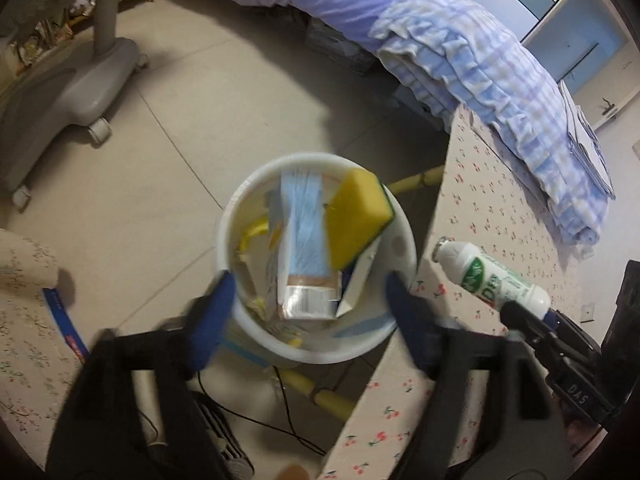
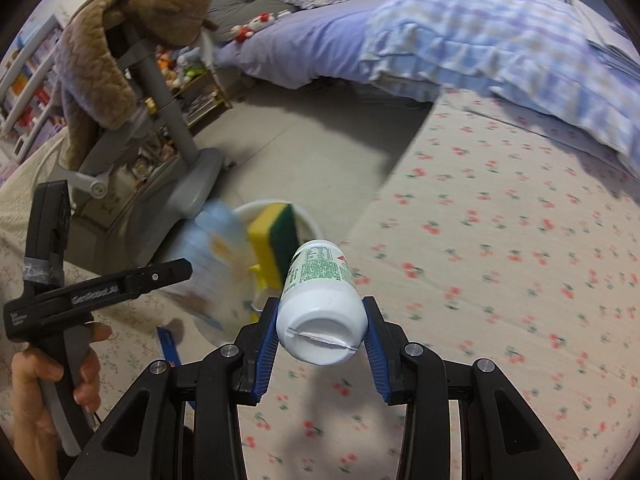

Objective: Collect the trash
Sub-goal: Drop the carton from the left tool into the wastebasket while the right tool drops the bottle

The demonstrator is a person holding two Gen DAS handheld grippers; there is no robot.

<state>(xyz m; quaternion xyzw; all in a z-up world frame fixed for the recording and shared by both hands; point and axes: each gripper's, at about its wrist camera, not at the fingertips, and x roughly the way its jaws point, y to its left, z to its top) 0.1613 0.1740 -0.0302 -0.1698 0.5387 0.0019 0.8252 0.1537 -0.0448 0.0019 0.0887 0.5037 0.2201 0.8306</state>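
Note:
A white trash bin (image 1: pixel 256 340) stands on the floor beside the table; it also shows in the right wrist view (image 2: pixel 308 220). It holds a yellow-green sponge (image 1: pixel 356 216), a pale blue carton (image 1: pixel 304 240) and yellow scraps. My left gripper (image 1: pixel 310 300) is open and empty right above the bin's near rim. My right gripper (image 2: pixel 322 320) is shut on a white bottle with a green label (image 2: pixel 322 300), held above the table edge next to the bin; the bottle also shows in the left wrist view (image 1: pixel 492 276).
A table with a cherry-print cloth (image 2: pixel 500 280) lies to the right. A bed with a blue plaid quilt (image 1: pixel 480 80) is behind. A grey wheeled stand (image 1: pixel 80 80) carrying a plush toy (image 2: pixel 120 40) stands left. Cables (image 1: pixel 288 420) and yellow table legs run below the bin.

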